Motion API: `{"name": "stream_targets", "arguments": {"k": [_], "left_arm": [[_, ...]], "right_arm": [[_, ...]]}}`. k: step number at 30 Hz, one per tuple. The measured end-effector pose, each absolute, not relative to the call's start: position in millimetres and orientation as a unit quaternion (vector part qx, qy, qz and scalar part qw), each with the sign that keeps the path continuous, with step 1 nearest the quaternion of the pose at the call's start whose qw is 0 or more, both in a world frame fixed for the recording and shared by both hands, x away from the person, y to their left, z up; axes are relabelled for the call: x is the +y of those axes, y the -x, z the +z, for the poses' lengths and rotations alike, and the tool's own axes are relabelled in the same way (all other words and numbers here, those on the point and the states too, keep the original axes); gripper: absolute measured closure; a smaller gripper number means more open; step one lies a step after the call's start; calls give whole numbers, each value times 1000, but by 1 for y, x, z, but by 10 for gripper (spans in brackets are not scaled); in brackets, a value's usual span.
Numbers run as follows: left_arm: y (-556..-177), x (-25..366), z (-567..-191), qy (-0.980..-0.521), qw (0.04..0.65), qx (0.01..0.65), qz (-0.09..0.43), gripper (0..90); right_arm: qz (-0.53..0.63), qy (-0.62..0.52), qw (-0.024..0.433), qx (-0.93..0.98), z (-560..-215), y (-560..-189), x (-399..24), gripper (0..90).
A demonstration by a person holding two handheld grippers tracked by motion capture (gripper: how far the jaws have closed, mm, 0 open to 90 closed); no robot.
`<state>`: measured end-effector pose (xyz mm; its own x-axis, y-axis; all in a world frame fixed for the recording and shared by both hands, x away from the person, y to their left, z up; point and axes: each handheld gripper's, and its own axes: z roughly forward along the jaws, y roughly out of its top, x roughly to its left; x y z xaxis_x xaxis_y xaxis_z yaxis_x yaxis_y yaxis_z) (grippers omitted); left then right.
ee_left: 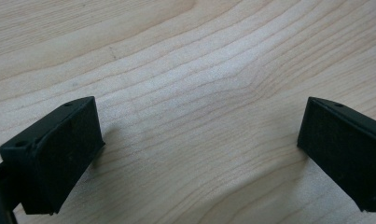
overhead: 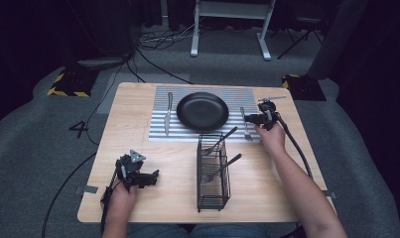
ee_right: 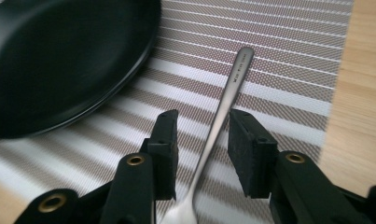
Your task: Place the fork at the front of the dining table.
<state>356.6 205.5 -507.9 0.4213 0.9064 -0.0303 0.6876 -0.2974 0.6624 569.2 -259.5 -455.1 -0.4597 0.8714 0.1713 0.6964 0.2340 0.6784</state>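
A silver fork (overhead: 247, 133) lies on the striped placemat (overhead: 237, 96) to the right of a black plate (overhead: 202, 111). My right gripper (overhead: 250, 119) is low over it. In the right gripper view the fork's handle (ee_right: 232, 88) runs between the two jaws, with a gap on each side, so the right gripper (ee_right: 202, 126) is open. The plate (ee_right: 59, 56) lies off to its left on the placemat (ee_right: 279, 42). My left gripper (overhead: 153, 176) rests near the table's front left. Its jaws stand wide apart over bare wood, so the left gripper (ee_left: 199, 149) is open and holds nothing.
A knife (overhead: 167, 114) lies on the placemat left of the plate. A black wire basket (overhead: 212, 188) stands in the middle front of the table with two utensils (overhead: 222, 141) leaning out of it. Bare wood (overhead: 133, 139) spans the table's left side.
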Motion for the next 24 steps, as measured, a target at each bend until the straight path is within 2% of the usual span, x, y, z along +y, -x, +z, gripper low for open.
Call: {"name": "stream_targets", "arguments": {"k": [9,14,19,24], "left_arm": [[-357,206,-508,-785,306,508,178,0],[-357,206,-508,-785,306,508,178,0],[-357,206,-508,-786,305,507,178,0],[-357,206,-508,-786,305,507,178,0]], "right_arm": [[353,-458,79,812,-439,-512,-282,642],[323,-420,104,842,-447,-488,-275,642],[306,-423,98,847,-464,-490,-268,678],[325,-438,90,833,-472,-506,-265,672]]}}
